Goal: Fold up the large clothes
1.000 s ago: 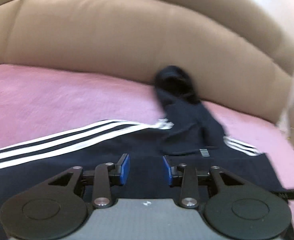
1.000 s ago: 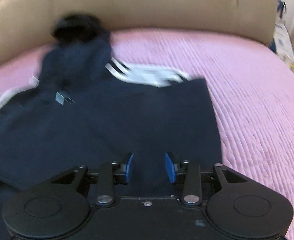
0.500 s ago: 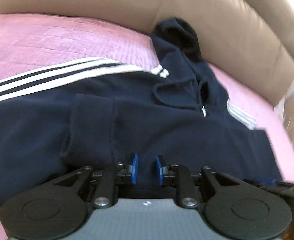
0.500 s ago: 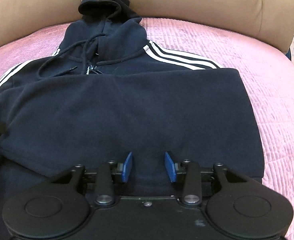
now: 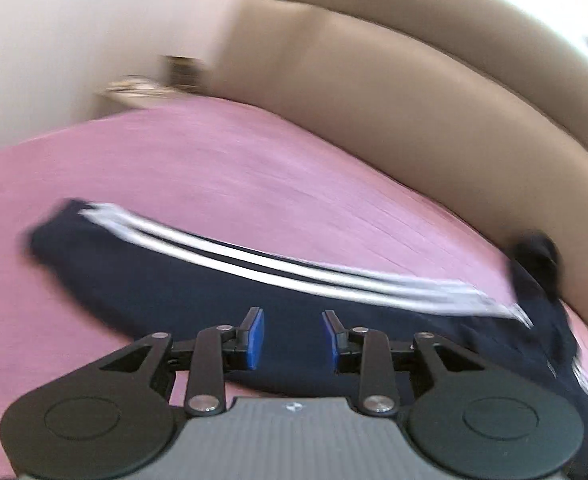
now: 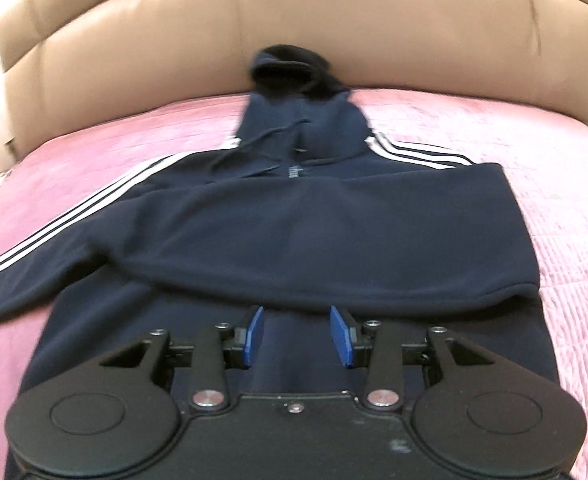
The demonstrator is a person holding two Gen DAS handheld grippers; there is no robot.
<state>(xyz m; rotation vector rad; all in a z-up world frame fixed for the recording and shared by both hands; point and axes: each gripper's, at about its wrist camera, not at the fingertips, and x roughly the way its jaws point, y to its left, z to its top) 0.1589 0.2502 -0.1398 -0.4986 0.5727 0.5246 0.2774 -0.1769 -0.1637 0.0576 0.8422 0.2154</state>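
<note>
Broadly, a bed with a pink quilted cover [image 6: 565, 208] fills both views, backed by a tan padded headboard [image 6: 333, 20]. On the cover lies a navy hoodie [image 6: 294, 232] with white stripes down its sleeves, spread flat with its hood [image 6: 290, 68] up against the headboard. In the right wrist view its right-hand sleeve is folded across the chest, making a straight fold edge that runs just ahead of the claw tips, while the other sleeve [image 5: 198, 276] stretches out sideways over the cover (the left wrist view, quite blurred, looks along it, stripes and all, to the cuff). A drawstring trails over the chest below the hood.

Above the hoodie's lower body hangs the right claw [image 6: 297, 334], its blue pads apart and its jaws having just been opening, with nothing gripped between them. Over the outstretched sleeve is the left claw [image 5: 293, 338], likewise released, jaws having just been opening, only dark fabric showing beyond the gap between its pads.
</note>
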